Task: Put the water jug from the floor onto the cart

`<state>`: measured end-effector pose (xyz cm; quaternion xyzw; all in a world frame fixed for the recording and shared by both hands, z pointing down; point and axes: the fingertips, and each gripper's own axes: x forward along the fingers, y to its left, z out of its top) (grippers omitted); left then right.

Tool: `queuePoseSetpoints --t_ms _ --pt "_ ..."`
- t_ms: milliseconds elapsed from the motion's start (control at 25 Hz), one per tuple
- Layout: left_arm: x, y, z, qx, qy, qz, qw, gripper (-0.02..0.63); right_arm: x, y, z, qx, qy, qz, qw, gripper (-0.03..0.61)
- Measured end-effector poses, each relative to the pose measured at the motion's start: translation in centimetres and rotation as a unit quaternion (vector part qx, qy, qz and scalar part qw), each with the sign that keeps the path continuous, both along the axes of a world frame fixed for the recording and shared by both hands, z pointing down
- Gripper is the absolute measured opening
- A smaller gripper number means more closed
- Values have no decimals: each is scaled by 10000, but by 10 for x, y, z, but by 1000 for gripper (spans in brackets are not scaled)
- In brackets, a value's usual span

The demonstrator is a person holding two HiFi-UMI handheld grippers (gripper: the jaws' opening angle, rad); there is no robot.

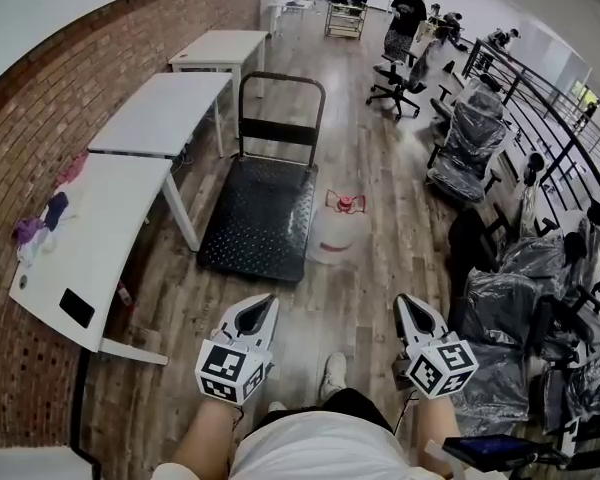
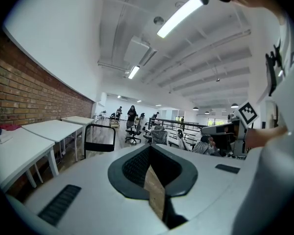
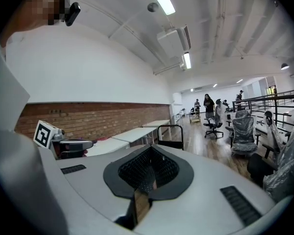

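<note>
Clear jug (image 1: 338, 230), red cap, on floor just beside cart (image 1: 258, 208) deck's right edge, nr its front corner. Left gripper (image 1: 257, 316) & right gripper (image 1: 416, 318) low by body, fingers together, empty, well apart from jug. Step: approach. Next: open fingers, reach down, grip jug.

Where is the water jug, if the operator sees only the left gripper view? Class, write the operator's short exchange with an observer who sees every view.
Operator: I see the cart handle ahead, but no jug. Where is it?
Observer: In the head view the water jug stands upright on the floor, close beside the cart's right side.
Operator: Is anything on the cart?
Observer: No, its black deck carries nothing.
Operator: And the right gripper?
Observer: The right gripper is shut and empty. It is level with the left gripper and short of the jug.
</note>
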<state>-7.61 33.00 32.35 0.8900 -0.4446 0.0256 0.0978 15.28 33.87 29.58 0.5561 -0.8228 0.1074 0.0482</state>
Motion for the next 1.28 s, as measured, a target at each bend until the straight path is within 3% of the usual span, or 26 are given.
queuePoseSetpoints --t_ms 280,1040,1280 --pt "22 -53 -13 37 -178 -40 9998 0 25 -63 -8 95 -164 -38 9998 3" --pt "162 -187 -32 60 -297 -274 9992 0 160 -210 5 -14 -447 -288 9986 3" --pt "176 -207 -30 15 -449 -311 9985 0 170 -234 15 -76 -571 -339 9978 3"
